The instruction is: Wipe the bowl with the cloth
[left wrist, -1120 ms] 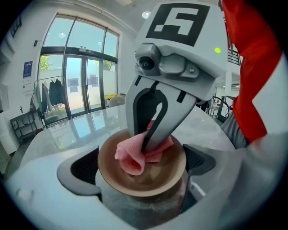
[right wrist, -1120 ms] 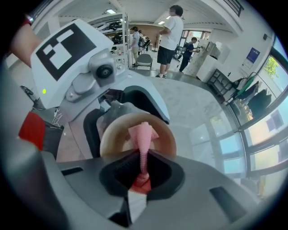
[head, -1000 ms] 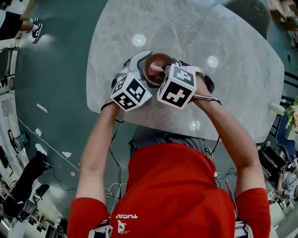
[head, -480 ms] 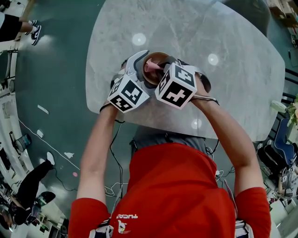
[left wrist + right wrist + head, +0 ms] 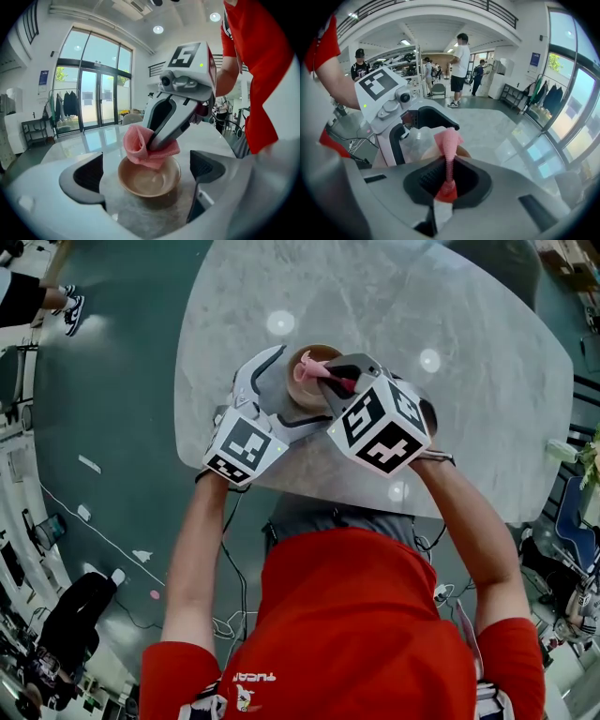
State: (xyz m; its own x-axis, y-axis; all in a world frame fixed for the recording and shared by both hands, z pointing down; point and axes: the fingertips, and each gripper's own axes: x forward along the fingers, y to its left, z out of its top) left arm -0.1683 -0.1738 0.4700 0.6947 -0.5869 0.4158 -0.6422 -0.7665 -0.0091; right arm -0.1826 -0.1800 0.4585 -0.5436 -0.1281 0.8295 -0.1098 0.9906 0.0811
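A small brown bowl (image 5: 298,388) stands on the marble table (image 5: 469,427); it also shows in the left gripper view as the bowl (image 5: 149,177). My left gripper (image 5: 292,392) is open, with one jaw on each side of the bowl and a gap to each. My right gripper (image 5: 330,379) is shut on a pink cloth (image 5: 309,365), which it holds bunched over the bowl's far rim. The left gripper view shows the cloth (image 5: 139,146) hanging into the bowl from the right gripper (image 5: 157,143). In the right gripper view the cloth (image 5: 449,140) hides most of the bowl.
The round table's near edge (image 5: 309,493) runs just under both grippers. A person's dark legs and bags (image 5: 66,615) are on the floor at lower left. Several people (image 5: 459,70) stand well beyond the table. Glass doors (image 5: 89,98) lie behind the table.
My left gripper drew back to the left and its jaws spread wider around the bowl. My right gripper swung right, and the cloth now sits toward the bowl's far rim.
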